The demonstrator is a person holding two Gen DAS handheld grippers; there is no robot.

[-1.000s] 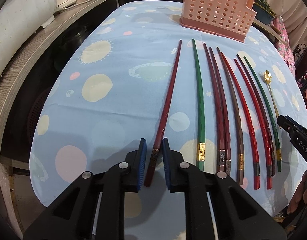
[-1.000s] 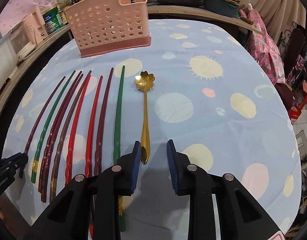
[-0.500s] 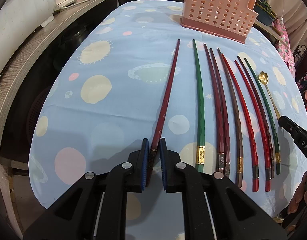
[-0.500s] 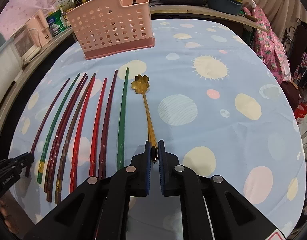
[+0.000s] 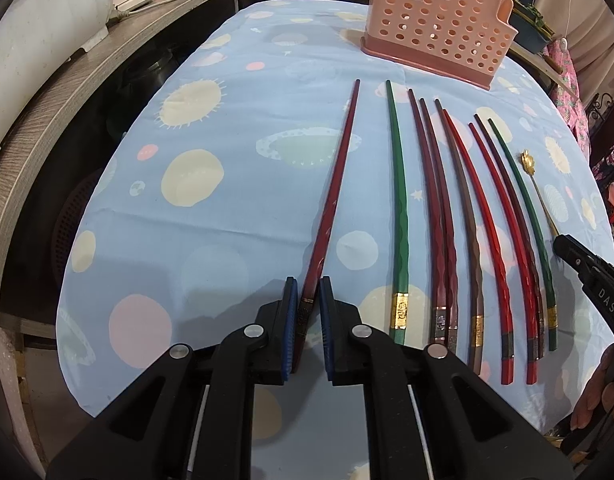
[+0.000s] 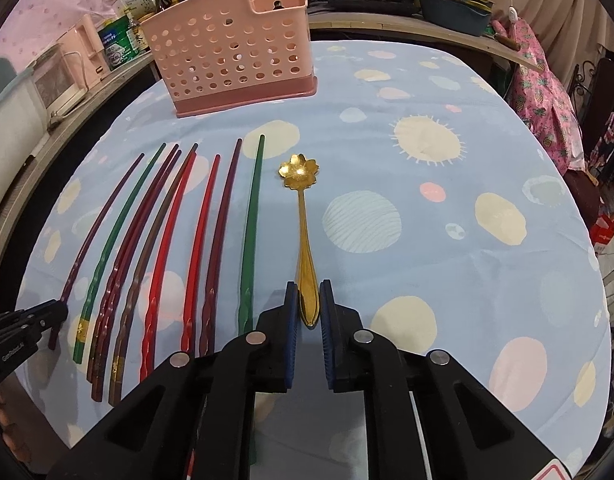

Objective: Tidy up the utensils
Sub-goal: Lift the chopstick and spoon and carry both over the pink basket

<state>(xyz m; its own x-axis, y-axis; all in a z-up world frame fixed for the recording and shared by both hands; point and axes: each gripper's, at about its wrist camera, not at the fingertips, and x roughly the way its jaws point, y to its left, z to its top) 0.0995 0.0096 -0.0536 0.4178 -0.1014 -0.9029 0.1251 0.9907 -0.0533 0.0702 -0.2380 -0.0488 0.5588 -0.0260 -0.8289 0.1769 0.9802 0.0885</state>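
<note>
Pinching maroon chopstick point(image 5: 331, 208): left hand-held gripper point(image 5: 307, 292) | right point(image 6: 308, 298): seemingly clamps spoon point(image 6: 303, 216)

The maroon chopstick's point(image 5: 331, 204) butt end and the gold spoon's point(image 6: 304, 236) handle tip sit hidden between jaws.

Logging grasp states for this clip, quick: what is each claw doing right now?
Left claw: closed on the dark red chopstick.
Right claw: closed on the gold spoon handle.
</note>
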